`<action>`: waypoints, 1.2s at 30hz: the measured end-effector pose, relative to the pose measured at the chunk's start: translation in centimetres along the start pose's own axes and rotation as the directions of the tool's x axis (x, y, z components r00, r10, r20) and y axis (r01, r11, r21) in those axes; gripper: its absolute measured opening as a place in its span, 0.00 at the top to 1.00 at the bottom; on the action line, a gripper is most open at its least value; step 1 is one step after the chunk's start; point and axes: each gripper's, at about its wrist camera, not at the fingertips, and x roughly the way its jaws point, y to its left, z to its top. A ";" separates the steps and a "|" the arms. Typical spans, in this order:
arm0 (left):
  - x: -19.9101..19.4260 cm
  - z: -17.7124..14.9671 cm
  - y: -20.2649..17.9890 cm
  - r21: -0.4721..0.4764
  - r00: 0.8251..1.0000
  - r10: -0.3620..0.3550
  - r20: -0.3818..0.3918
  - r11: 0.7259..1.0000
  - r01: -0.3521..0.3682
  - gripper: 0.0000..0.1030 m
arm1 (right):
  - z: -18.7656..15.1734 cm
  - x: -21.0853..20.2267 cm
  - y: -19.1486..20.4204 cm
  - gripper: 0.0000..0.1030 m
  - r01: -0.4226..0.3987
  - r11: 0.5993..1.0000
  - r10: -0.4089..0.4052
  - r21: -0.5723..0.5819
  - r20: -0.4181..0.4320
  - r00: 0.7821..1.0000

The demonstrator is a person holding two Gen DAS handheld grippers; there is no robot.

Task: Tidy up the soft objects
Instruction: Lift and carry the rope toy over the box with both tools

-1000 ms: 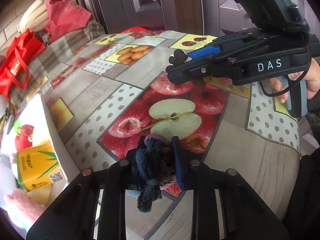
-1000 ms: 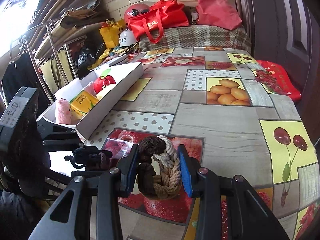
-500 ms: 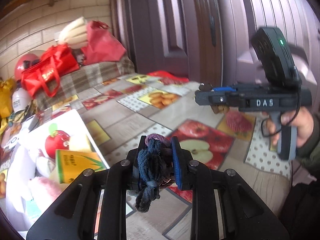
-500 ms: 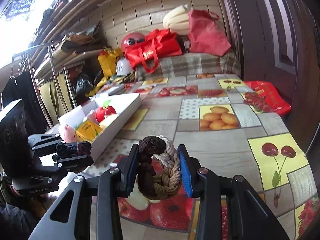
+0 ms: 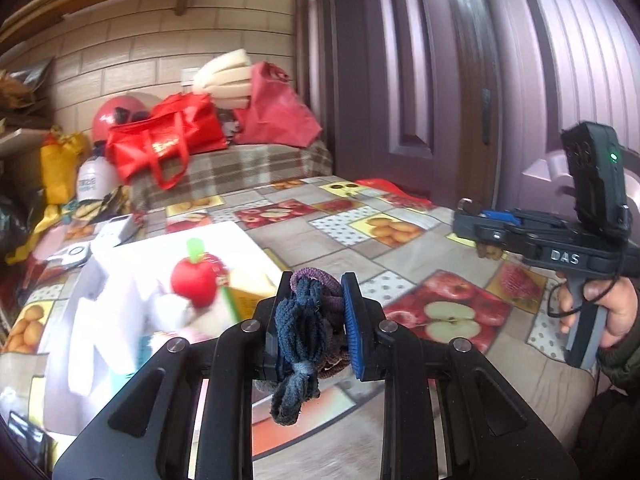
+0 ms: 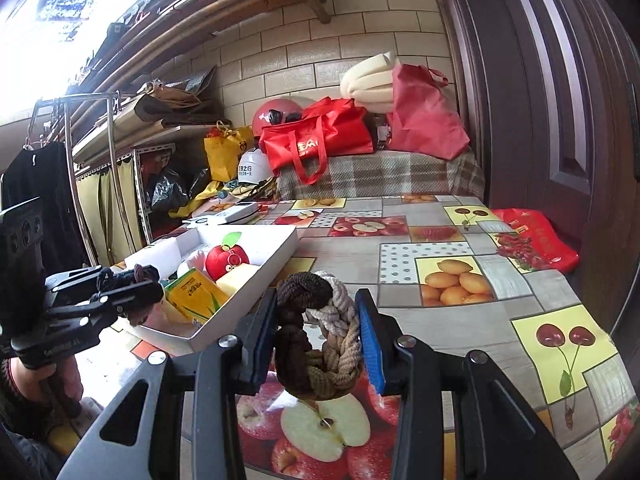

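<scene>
My left gripper (image 5: pixel 314 320) is shut on a bundle of dark blue and purple hair ties (image 5: pixel 304 336), held above the table near the white box (image 5: pixel 108 280). My right gripper (image 6: pixel 318 334) is shut on a braided brown and cream hair tie (image 6: pixel 320 344), held above the fruit-print tablecloth (image 6: pixel 460 240). The white box (image 6: pixel 256 268) holds a red plush apple (image 6: pixel 226 260), a yellow carton (image 6: pixel 196 292) and other soft items. The left gripper (image 6: pixel 120 288) shows at the left of the right wrist view; the right gripper (image 5: pixel 480 224) shows at the right of the left wrist view.
Red bags (image 6: pixel 320 140), a pink helmet (image 6: pixel 276 114) and foam rolls (image 6: pixel 372 80) sit on a plaid bench behind the table. A metal rack (image 6: pixel 100 168) stands at the left. A dark door (image 6: pixel 560 100) is on the right. A red packet (image 6: pixel 536 236) lies at the table's far right edge.
Both grippers have risen and tilted up from the table, each still holding its hair tie. The left one swung left toward the white box.
</scene>
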 end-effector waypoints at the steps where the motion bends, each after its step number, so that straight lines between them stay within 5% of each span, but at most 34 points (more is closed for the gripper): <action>1: -0.1 -0.1 0.4 -0.007 1.000 0.009 0.002 1.000 -0.009 0.79 | 0.0 0.1 0.2 0.63 -0.003 1.000 0.003 -0.001 0.001 1.000; 17: -2.4 -1.2 7.0 -0.110 0.981 0.191 0.023 0.976 -0.188 0.78 | 0.2 3.4 4.9 0.63 -0.084 0.995 0.081 -0.047 -0.046 0.996; 36: -3.0 -1.7 10.2 -0.190 0.963 0.271 0.017 0.946 -0.263 0.78 | 0.2 5.6 6.5 0.63 -0.136 0.991 0.134 -0.014 -0.087 0.987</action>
